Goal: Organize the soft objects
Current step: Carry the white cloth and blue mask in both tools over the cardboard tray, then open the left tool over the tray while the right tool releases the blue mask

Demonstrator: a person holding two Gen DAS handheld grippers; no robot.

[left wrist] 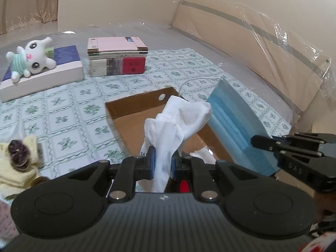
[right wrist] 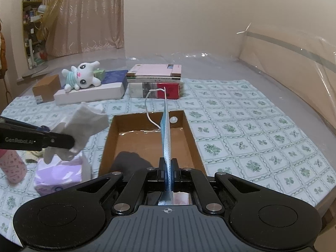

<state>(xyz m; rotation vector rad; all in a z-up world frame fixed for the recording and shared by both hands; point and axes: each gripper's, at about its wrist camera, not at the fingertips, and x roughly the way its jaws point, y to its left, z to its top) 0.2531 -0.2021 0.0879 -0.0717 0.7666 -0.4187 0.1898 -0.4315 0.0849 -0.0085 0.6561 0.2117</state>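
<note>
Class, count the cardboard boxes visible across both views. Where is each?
2. One open box lies on the cloth below the mask; one closed box sits far left beside the plush's white box. Others may be hidden.

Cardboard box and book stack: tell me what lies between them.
Only bare patterned cloth between box and books, seen from the right wrist; the mask's loop merely overlaps there.

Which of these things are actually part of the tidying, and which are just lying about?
Part of the job:
- white cloth sock, in the left tongs
- blue pleated face mask, in the right tongs
- open brown cardboard box

Lying about:
- stack of books
- white plush bunny
- purple tissue pack
</note>
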